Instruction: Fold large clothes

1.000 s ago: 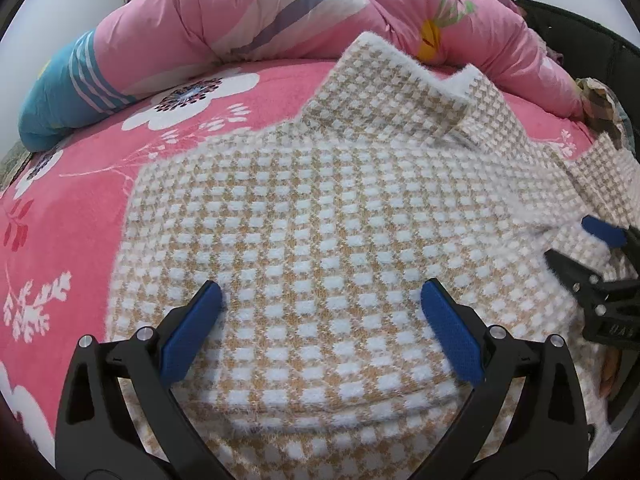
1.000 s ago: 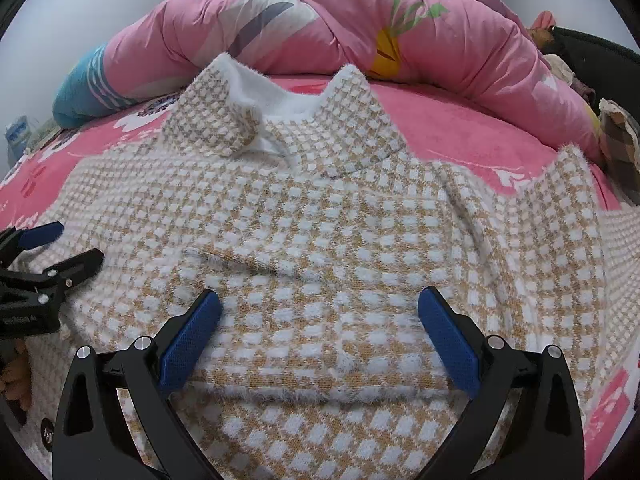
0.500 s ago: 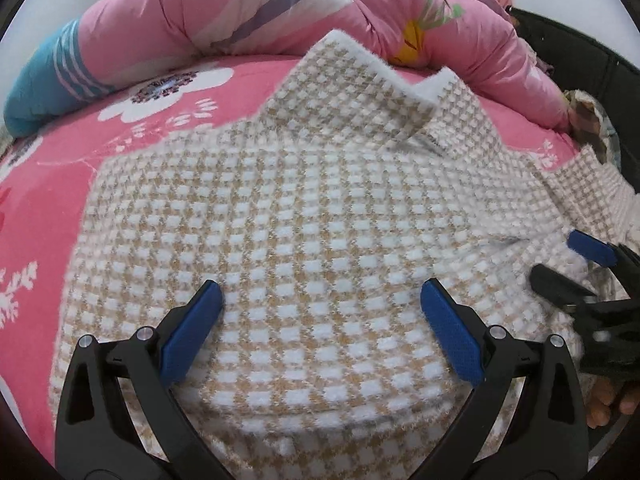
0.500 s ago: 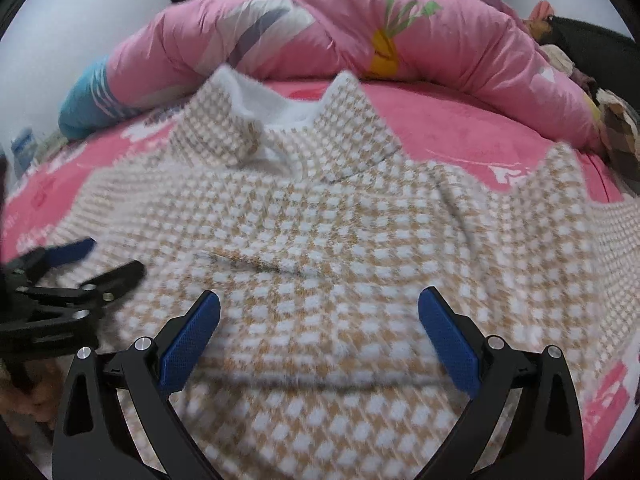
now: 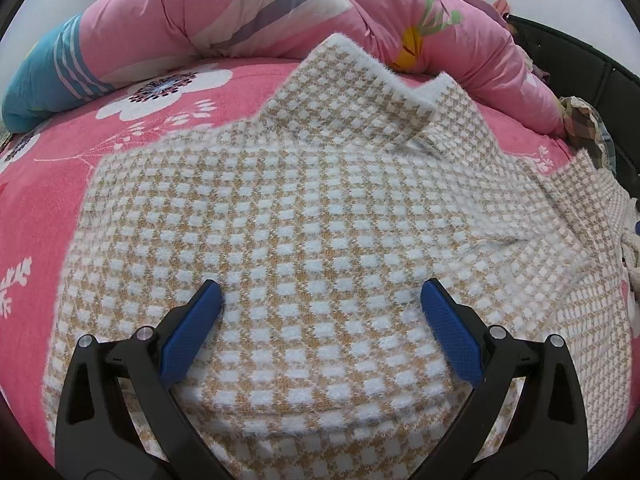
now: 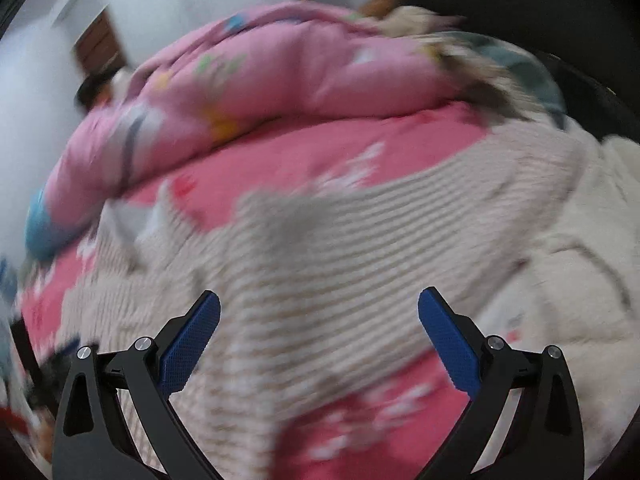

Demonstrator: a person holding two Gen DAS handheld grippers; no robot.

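A large tan-and-white checked knit garment [image 5: 320, 208] lies spread on the pink bed, collar [image 5: 376, 92] toward the far quilt. My left gripper [image 5: 320, 300] hovers open just over its lower middle, blue pads wide apart with nothing between them. The right wrist view is heavily motion-blurred; it shows the same garment [image 6: 360, 256] stretching to the right over the bed. My right gripper [image 6: 320, 308] is open too, empty, above the garment's right side.
A rolled pink quilt [image 5: 248, 12] with a blue end lies along the far side of the pink floral bedsheet [image 5: 52, 184]. A dark frame [image 5: 580, 68] and a heap of other fabrics [image 6: 496, 68] border the right edge.
The right gripper has swung sharply to the right, so its view blurs and it has left the left wrist view. The left gripper stays open over the garment, shifted slightly.
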